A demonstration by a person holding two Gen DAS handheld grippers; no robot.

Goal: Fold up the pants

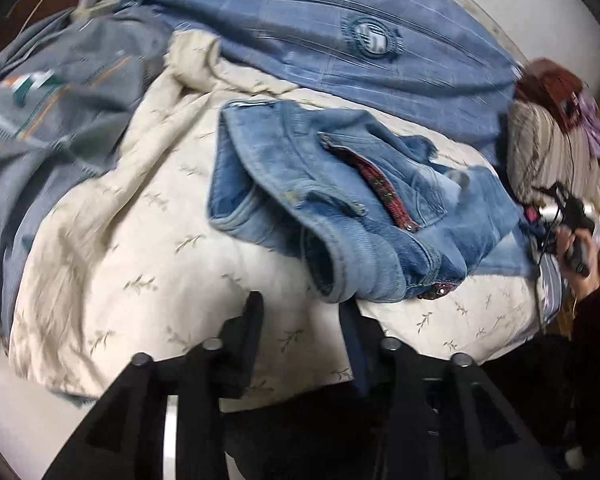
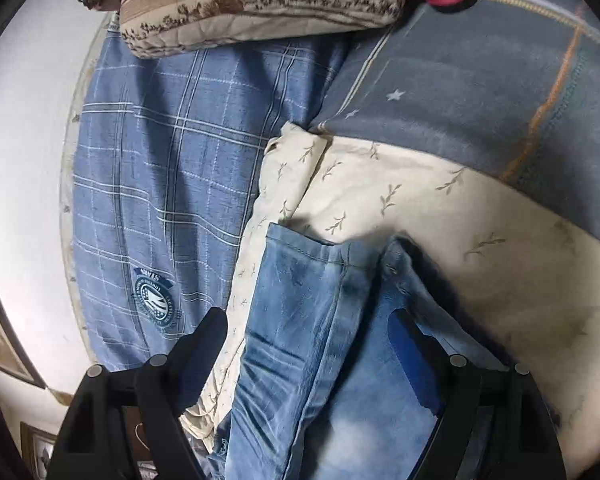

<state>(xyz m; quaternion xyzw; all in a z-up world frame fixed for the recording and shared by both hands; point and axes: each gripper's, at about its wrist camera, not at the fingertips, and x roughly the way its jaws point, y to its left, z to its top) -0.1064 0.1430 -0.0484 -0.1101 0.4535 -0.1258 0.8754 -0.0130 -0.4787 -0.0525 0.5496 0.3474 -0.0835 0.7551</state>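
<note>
A pair of light blue jeans (image 1: 340, 200) lies bunched on a cream leaf-print quilt (image 1: 140, 240), waistband and open fly with red lining facing up. My left gripper (image 1: 300, 308) is open and empty, just in front of the near edge of the jeans. In the right wrist view the jeans' legs (image 2: 300, 340) lie flat and run away from the camera. My right gripper (image 2: 308, 328) is open, its fingers on either side of the legs, above the fabric. That right gripper also shows in the left wrist view (image 1: 572, 236), held in a hand at the far right.
A blue checked blanket (image 2: 160, 160) with a round badge lies beyond the quilt. A grey blanket (image 2: 480, 100) with stars lies to the right. A beige patterned pillow (image 2: 260, 0) sits at the bed's head, with a red-brown item (image 1: 548, 88) near it. A white wall (image 2: 20, 140) borders the bed.
</note>
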